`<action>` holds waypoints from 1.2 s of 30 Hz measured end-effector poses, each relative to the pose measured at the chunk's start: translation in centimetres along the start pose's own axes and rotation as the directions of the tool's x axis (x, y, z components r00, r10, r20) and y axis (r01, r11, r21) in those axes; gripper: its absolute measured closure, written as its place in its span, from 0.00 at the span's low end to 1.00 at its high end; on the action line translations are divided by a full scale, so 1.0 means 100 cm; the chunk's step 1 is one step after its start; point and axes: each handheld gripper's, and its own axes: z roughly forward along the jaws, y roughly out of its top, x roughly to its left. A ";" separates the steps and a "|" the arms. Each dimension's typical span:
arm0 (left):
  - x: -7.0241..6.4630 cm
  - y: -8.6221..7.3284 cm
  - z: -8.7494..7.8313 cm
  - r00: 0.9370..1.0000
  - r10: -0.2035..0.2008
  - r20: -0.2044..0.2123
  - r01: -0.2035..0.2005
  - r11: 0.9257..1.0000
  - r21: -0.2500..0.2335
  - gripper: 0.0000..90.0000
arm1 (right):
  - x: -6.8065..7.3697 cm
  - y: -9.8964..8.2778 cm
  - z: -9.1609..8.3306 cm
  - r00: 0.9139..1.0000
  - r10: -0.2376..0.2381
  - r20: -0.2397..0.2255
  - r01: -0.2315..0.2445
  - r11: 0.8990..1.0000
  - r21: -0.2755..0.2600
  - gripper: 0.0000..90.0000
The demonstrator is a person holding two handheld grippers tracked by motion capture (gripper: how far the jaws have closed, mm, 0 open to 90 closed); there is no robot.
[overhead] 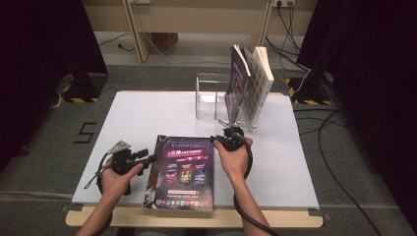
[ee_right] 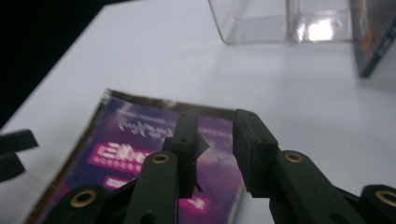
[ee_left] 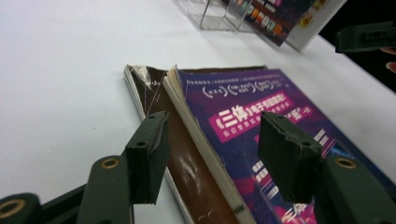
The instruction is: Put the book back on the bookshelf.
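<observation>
Purple-covered book (overhead: 184, 169) lying flat at the near middle of the white table (overhead: 137, 118), front cover up, spine side toward the left, lower edge reaching the table's near rim. Worn brown flap (ee_left: 161, 100) of the cover spread out past the spine in the left gripper view, page block slightly lifted along that edge; likely the reason for an approach from this side.

Left gripper (overhead: 142, 157) held low at the book's left edge, jaws spread wide and straddling the spine edge without closing on it; apparently set to take or steady that edge. Right gripper (overhead: 227, 139) at the book's far right corner, jaws parted by a narrow gap just over the corner, nothing clearly pinched between them; contact with the cover hard to judge. One tool at each side suggests a two-handed lift rather than a slide.

Clear acrylic stand (overhead: 212, 98) toward the far side of the table, well apart from the flat book, its left bay vacant. Two other books (overhead: 251, 83) propped upright and leaning in its right part; probable destination for the flat one.
</observation>
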 end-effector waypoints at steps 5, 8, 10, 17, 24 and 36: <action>-0.006 -0.004 0.000 1.000 -0.013 0.024 0.012 1.000 0.021 0.46 | -0.005 -0.014 0.001 0.999 -0.028 0.022 0.027 0.999 0.034 0.76; -0.004 -0.003 0.003 0.999 -0.022 0.032 0.021 0.999 0.029 0.43 | -0.003 -0.016 0.002 0.998 -0.062 0.010 0.061 0.996 0.066 0.74; -0.003 -0.002 0.003 0.998 -0.031 0.049 0.030 0.999 0.029 0.40 | -0.002 -0.019 0.005 0.997 -0.079 0.001 0.079 0.993 0.090 0.73; 0.000 -0.002 0.007 0.999 -0.017 0.046 0.015 0.998 0.055 0.42 | -0.003 -0.025 0.018 0.996 -0.086 -0.006 0.086 0.982 0.167 0.73; 0.001 -0.003 0.002 0.999 -0.024 0.040 0.021 0.998 0.060 0.48 | 0.001 -0.024 0.023 0.995 -0.104 -0.008 0.104 0.979 0.176 0.73; 0.004 0.002 0.007 0.999 -0.032 0.012 0.031 0.995 0.091 0.59 | -0.005 -0.017 0.030 0.995 -0.102 -0.019 0.104 0.975 0.197 0.73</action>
